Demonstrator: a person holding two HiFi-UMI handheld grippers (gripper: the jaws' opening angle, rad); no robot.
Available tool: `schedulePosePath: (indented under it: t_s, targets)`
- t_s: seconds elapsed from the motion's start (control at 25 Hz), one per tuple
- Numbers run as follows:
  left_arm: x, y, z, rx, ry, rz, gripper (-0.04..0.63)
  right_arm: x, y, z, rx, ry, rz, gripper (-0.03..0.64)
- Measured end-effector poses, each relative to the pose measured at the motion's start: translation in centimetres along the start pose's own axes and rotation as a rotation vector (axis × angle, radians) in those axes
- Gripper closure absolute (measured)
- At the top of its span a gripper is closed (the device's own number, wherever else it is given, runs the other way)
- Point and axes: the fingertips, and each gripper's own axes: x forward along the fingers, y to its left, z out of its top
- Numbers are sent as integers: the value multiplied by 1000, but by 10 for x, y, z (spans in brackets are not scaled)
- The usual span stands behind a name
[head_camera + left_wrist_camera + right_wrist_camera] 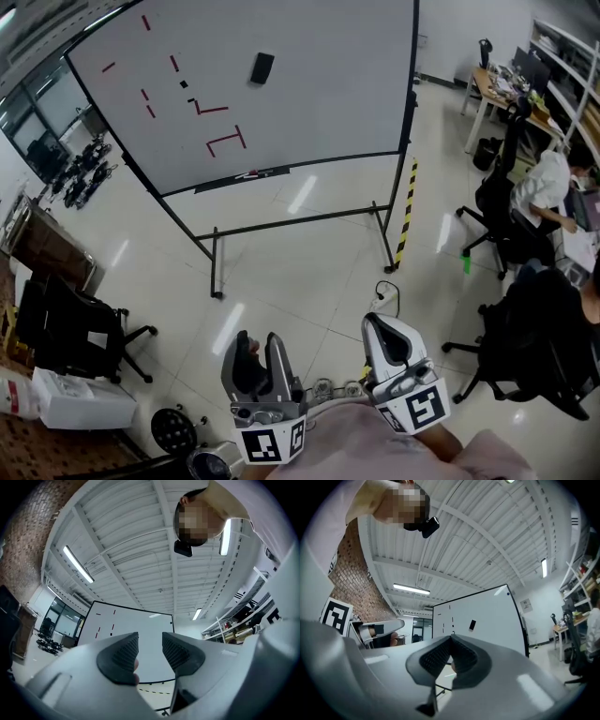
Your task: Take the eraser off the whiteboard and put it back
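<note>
Head view | eraser (262, 67) on whiteboard (328, 94), upper centre of frame | left tool (259, 342) spread, empty | right tool (378, 328) pressed together, empty | both at bottom edge, well apart from board | judgement: fits eraser awaiting lift-off or already put back; either way it should sit flat on the board

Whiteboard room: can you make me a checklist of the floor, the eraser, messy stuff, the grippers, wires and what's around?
Surface: shiny white floor.
Job's things: black eraser stuck on the whiteboard, upper middle, right of the red marks.
Clutter: white box at left.
Grippers: left gripper open, empty; right gripper shut, empty; both far from the board.
Cables: black cable looped on the floor by the stand's foot.
Surroundings: black chairs, a seated person at right.
</note>
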Motion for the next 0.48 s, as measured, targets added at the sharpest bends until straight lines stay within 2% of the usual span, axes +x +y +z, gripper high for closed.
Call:
schedulePosePath:
  t_s: [0.16,0.28,0.36,0.48]
  targets:
    - [0,3,0,8,8,3,430,2,3,-2,20,7,4,617]
    - [-1,4,7,62,-6,12,430,5,6,0,15,7,6,617]
    - [-1,6,11,78,-20,19,430,9,10,1,8,8,21,617]
    - [-4,11,12,89,1,33,430,11,25,-5,17,49,66,617]
